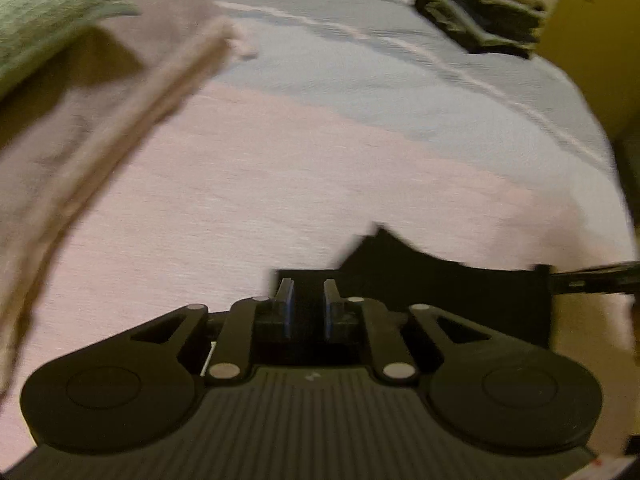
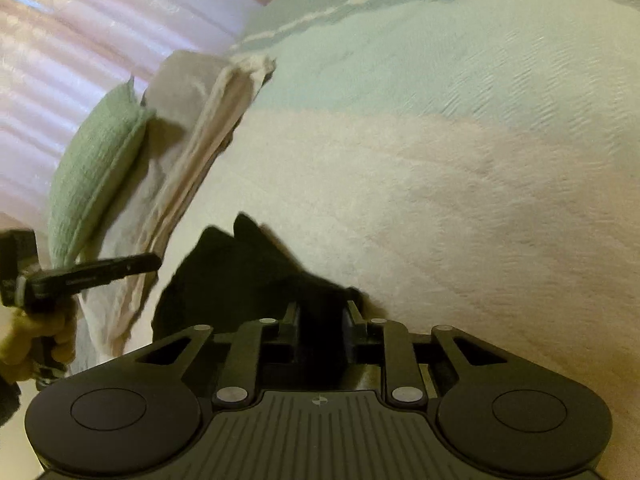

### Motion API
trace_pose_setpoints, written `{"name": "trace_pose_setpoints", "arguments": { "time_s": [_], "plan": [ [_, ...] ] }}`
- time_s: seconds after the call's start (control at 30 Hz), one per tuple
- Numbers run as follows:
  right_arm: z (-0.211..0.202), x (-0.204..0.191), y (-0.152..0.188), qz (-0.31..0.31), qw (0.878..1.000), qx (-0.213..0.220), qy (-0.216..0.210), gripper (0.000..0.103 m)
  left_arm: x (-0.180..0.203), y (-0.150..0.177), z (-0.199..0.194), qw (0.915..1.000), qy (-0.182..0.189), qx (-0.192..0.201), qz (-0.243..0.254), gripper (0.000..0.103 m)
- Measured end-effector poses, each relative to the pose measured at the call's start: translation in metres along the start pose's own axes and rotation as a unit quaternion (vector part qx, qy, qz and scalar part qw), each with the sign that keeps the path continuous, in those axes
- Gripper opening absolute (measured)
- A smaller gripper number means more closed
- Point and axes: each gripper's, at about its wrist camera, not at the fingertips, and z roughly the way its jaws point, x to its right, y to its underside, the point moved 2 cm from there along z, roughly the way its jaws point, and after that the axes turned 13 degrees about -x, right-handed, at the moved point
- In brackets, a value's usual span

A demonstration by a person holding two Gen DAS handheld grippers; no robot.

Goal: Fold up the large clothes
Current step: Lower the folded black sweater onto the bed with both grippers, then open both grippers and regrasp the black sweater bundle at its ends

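A black garment (image 1: 440, 280) lies crumpled on the bed's pink and pale blue cover (image 1: 320, 160), with one corner standing up. My left gripper (image 1: 308, 292) hovers just short of the garment's near edge. Its blue pads (image 1: 287, 308) stand slightly apart with nothing pressed between them. In the right wrist view the left gripper (image 2: 156, 260) is off to the left, clear of the cloth. My right gripper (image 2: 324, 312) sits at the edge of the black garment (image 2: 248, 272), and dark cloth fills the gap between its fingers. The right gripper's tip (image 1: 560, 276) meets the garment's right edge.
A beige folded blanket (image 2: 200, 120) with a green cushion (image 2: 96, 176) on it lies along the bed's left side. A stack of dark folded clothes (image 1: 480, 12) sits at the far corner. A pale curtain (image 2: 80, 40) hangs behind. A hand (image 2: 36, 344) holds the left gripper.
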Motion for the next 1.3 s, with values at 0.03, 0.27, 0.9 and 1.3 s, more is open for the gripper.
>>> {"name": "trace_pose_setpoints", "arguments": {
  "time_s": [0.03, 0.27, 0.9, 1.3],
  "plan": [
    [0.003, 0.001, -0.002, -0.002, 1.000, -0.003, 0.005, 0.005, 0.007, 0.000, 0.005, 0.9997, 0.022, -0.004, 0.005, 0.012],
    [0.018, 0.021, -0.008, -0.012, 1.000, -0.004, 0.014, 0.004, 0.012, -0.017, 0.075, 0.9997, 0.003, -0.025, 0.004, 0.006],
    [0.012, -0.105, 0.123, -0.179, 0.983, -0.037, 0.004, 0.035, -0.042, 0.091, -0.058, 0.9939, -0.062, 0.042, -0.081, 0.012],
    [0.004, -0.132, 0.175, -0.271, 0.943, -0.043, 0.190, 0.062, -0.017, 0.206, -0.055, 0.9949, -0.088, 0.021, -0.046, 0.027]
  ]
}}
